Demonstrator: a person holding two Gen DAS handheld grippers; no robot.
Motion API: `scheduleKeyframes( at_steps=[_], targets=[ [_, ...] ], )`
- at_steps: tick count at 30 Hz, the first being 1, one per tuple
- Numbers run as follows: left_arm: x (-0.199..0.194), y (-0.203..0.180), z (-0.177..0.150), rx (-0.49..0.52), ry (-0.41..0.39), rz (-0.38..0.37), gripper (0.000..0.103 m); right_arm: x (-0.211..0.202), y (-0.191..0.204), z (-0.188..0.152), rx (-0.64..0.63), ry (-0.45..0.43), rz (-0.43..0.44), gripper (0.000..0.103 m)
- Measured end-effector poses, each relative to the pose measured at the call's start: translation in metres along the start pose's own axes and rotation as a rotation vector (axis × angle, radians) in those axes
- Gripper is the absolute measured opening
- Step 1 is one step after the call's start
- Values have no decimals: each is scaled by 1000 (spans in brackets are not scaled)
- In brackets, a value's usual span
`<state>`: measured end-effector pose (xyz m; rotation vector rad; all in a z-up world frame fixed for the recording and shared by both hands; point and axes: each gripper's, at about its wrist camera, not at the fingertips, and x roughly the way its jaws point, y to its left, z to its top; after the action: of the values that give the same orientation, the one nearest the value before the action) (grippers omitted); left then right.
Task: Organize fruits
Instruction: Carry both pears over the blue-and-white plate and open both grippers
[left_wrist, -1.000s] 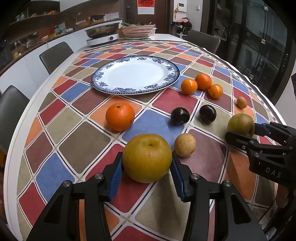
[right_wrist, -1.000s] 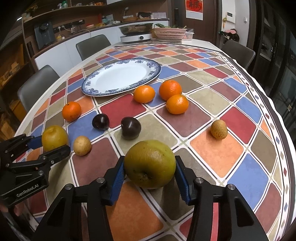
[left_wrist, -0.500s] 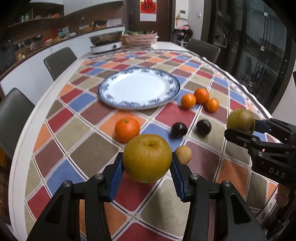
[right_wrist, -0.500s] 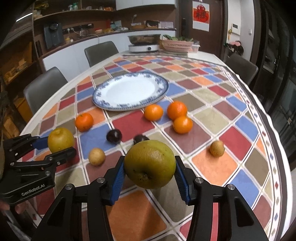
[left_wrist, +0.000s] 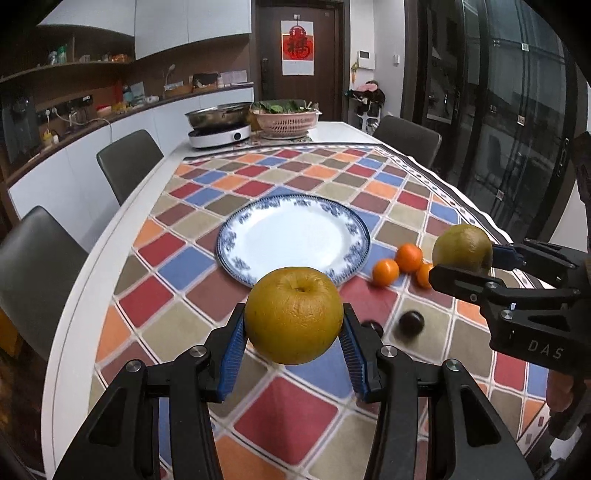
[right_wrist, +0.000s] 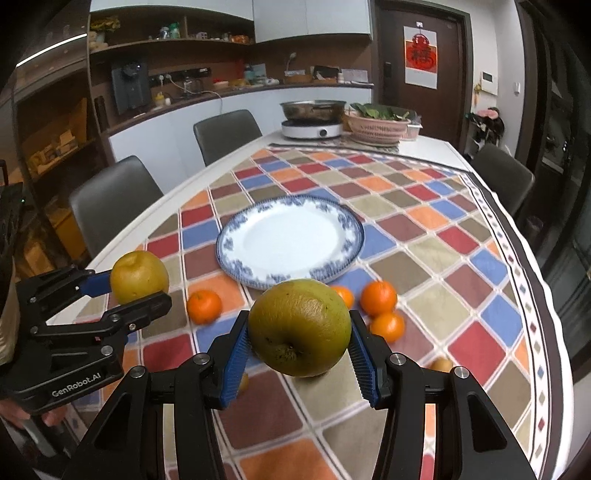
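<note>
Over a kitchen table spread with a checkered cloth, I hold one large fruit in each tool. My left gripper is clamped on a yellow-brown pear, its blue pads pressing both flanks, stem dimple up. My right gripper is clamped the same way on a greener pear, which sits tilted with its dark calyx end toward the camera. Both pears hang in the air, clear of the cloth and on the near side of the blue-rimmed plate.

That plate, presumably the place to gather the fruit, is bare: nothing lies on it yet. By my reckoning the job is barely begun, with two pieces lifted and none delivered.

What remains is plain on the cloth. A cluster of three small oranges sits just beside the plate's near right rim, and a fourth orange lies apart to the left. Two dark plums rest nearer me, one half hidden behind a finger. A small tan fruit peeks out beside my right finger; another may lie under my left one, too hidden to name.

Next, I judge, both pears go forward and down onto the plate, set gently so that they do not roll.
</note>
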<state>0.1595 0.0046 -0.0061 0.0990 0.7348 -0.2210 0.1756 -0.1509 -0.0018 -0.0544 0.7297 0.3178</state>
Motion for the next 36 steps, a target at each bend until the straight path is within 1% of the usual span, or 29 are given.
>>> scheduleKeyframes(
  at_steps=[6, 9, 19, 25, 28, 33, 36],
  targets=[
    [16, 11, 25, 20, -14, 11, 48, 16, -2, 29, -25, -12, 11, 51],
    [27, 16, 37, 19, -16, 0, 48, 27, -5, 42, -30, -7, 18, 51],
    [78, 33, 71, 24, 24, -37, 48, 78, -15, 85, -45, 35, 33, 51],
    [115, 44, 89, 28, 78, -62, 48, 117, -23, 104, -46, 92, 28, 51],
    [130, 47, 95, 33, 103, -55, 48, 135, -27, 111, -44, 126, 32, 51],
    [166, 53, 104, 33, 190, -55, 48, 165, -32, 119, -36, 183, 32, 51],
    [185, 56, 105, 28, 229, -50, 48, 182, -35, 121, -26, 212, 33, 51]
  ],
)
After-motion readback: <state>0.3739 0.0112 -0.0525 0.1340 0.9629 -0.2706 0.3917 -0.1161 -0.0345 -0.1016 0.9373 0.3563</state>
